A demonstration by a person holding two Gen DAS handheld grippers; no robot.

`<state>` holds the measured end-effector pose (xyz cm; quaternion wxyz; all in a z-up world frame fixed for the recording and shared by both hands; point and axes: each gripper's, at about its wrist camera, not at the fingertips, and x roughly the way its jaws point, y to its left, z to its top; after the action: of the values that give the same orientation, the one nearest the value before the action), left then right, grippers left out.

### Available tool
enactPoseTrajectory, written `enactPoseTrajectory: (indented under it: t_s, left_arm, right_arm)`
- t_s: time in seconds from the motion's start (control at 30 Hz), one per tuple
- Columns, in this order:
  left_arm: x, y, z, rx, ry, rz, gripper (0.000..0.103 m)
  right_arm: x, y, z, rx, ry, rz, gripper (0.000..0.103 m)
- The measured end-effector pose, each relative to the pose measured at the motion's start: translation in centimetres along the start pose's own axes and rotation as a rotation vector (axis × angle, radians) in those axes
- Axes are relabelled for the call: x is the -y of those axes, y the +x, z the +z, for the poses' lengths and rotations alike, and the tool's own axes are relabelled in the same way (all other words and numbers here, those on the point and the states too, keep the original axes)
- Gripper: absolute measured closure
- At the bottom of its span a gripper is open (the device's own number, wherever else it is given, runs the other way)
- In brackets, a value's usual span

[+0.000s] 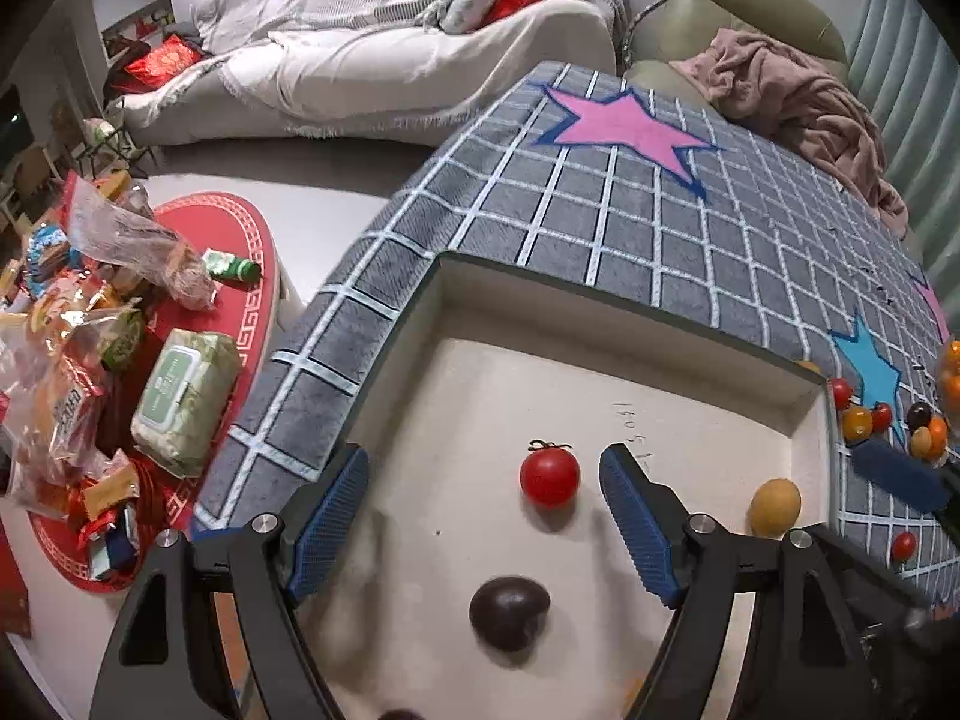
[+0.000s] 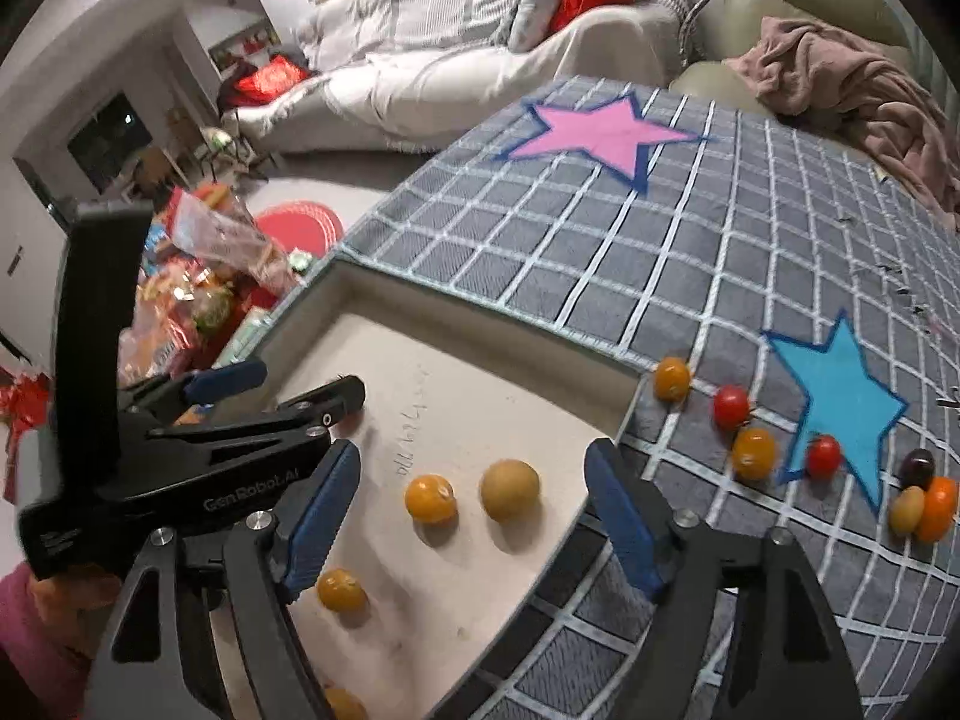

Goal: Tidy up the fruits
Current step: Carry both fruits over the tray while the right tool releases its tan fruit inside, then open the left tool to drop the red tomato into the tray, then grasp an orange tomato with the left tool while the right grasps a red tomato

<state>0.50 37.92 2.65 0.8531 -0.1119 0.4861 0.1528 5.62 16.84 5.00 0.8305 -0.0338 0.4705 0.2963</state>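
Three fruits show inside the shallow white tray (image 1: 600,312) in the left wrist view: a red tomato (image 1: 549,476), a dark fruit (image 1: 509,612) and a yellow one (image 1: 775,507) against the right wall. The left gripper (image 1: 483,516) hangs over the tray with jaws spread, pads clear of the tomato lying between them, gripping nothing. Loose fruits (image 1: 888,420) lie on the checked mat (image 1: 600,222) just past the right rim. Right wrist view: the right gripper (image 2: 471,513) stands open and empty above an orange fruit (image 2: 430,498) and a tan one (image 2: 509,489) on the tray floor, the left gripper's body close at its left. About eight fruits (image 2: 780,432) remain on the mat beside the blue star (image 2: 840,396). Judgement: roughly half done; mat beyond is open, rim wall low.
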Motion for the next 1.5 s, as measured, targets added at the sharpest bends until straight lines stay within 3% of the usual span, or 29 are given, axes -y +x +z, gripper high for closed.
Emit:
enactPoseTrajectory:
  t_s: [0.2,0.5,0.7,1.2,1.27,1.5]
  left_arm:
    - [2.0,-2.8,-1.7,0.032,0.048,-0.041,0.023]
    - [8.9,-6.4,-4.7,0.042,0.19,-0.159,0.023]
    - [13.6,-7.3,-5.9,0.041,0.275,-0.185,0.023]
    - [20.9,-1.6,-3.9,-0.01,0.288,-0.156,0.024]
    - [21.5,-0.6,-3.6,-0.023,0.281,-0.147,0.033]
    - [22.5,2.0,-2.5,-0.041,0.244,-0.109,0.036]
  right_arm:
    - [2.4,-3.6,-2.0,0.045,0.067,-0.024,0.003]
    - [9.3,-6.7,-9.0,0.017,0.201,-0.159,0.003]
    - [13.2,-7.4,-12.0,0.0,0.274,-0.212,0.003]
    - [13.5,-6.2,-12.4,0.025,0.169,-0.217,0.003]
    - [13.7,-5.9,-12.2,0.026,0.164,-0.215,0.003]
    - [13.6,-4.7,-10.9,0.036,0.128,-0.213,0.011]
